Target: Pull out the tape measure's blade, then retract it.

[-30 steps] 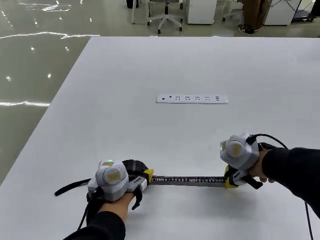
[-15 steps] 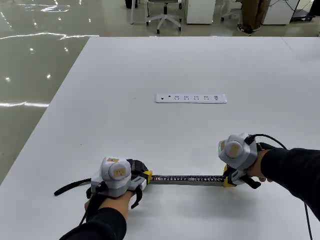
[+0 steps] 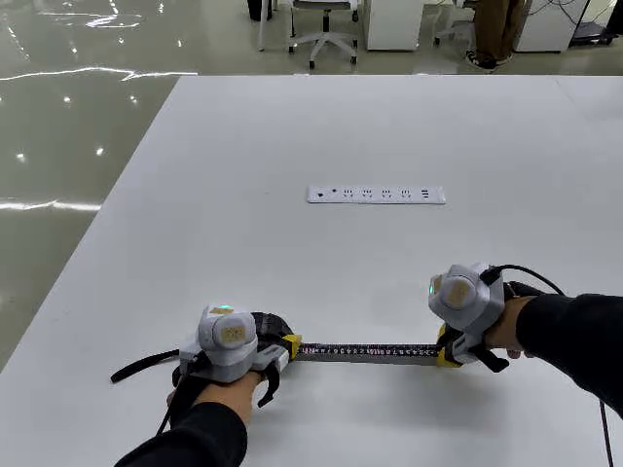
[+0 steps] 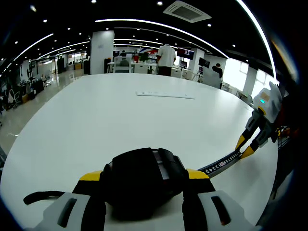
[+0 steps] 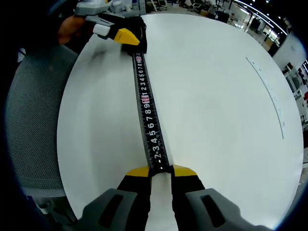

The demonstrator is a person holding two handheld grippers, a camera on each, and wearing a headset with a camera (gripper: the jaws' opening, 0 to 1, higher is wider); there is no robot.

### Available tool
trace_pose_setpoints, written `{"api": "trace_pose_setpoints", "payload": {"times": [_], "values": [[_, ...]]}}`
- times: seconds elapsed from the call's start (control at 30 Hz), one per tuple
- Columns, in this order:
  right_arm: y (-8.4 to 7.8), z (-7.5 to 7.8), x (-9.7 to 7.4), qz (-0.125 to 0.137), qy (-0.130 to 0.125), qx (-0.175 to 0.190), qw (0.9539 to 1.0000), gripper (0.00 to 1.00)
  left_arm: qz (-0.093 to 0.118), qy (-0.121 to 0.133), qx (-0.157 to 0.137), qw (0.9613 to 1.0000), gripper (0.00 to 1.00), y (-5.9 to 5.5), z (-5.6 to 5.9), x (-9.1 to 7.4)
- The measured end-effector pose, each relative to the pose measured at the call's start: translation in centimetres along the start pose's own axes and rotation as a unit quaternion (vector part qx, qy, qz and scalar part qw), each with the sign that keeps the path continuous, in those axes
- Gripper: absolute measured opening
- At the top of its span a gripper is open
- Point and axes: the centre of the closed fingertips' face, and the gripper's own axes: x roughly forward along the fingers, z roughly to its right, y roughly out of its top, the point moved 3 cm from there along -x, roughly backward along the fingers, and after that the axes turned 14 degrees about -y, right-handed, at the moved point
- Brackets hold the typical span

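A black tape measure case (image 4: pixel 144 180) lies on the white table (image 3: pixel 341 126) near the front left, and my left gripper (image 4: pixel 144 179) is shut on it, a yellow-tipped jaw on each side. Its dark numbered blade (image 3: pixel 365 351) is drawn out to the right along the table. My right gripper (image 5: pixel 160 170) is shut on the blade's end (image 5: pixel 157 153). In the head view the left gripper (image 3: pixel 280 348) holds the case (image 3: pixel 268 326) and the right gripper (image 3: pixel 443 353) holds the blade tip. From the left gripper view the blade (image 4: pixel 222 162) runs to the right gripper (image 4: pixel 245 147).
A white power strip (image 3: pixel 376 195) lies flat near the table's middle, well beyond the blade. A black strap (image 3: pixel 144 365) trails left from the case. Office chairs (image 3: pixel 321 24) and a person (image 4: pixel 166 57) stand past the far edge.
The grippers keep their hold. The blade's drawn-out length looks about the same. The head camera has shifted slightly.
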Motion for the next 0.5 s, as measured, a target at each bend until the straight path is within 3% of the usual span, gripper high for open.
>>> {"api": "trace_pose_setpoints", "payload": {"times": [0.5], "values": [[0.65, -0.31, 0.24, 0.006, -0.009, 0.004, 0.9999, 0.11, -0.003, -0.004, -0.004, 1.0, 0.61, 0.01, 0.07, -0.02]]}}
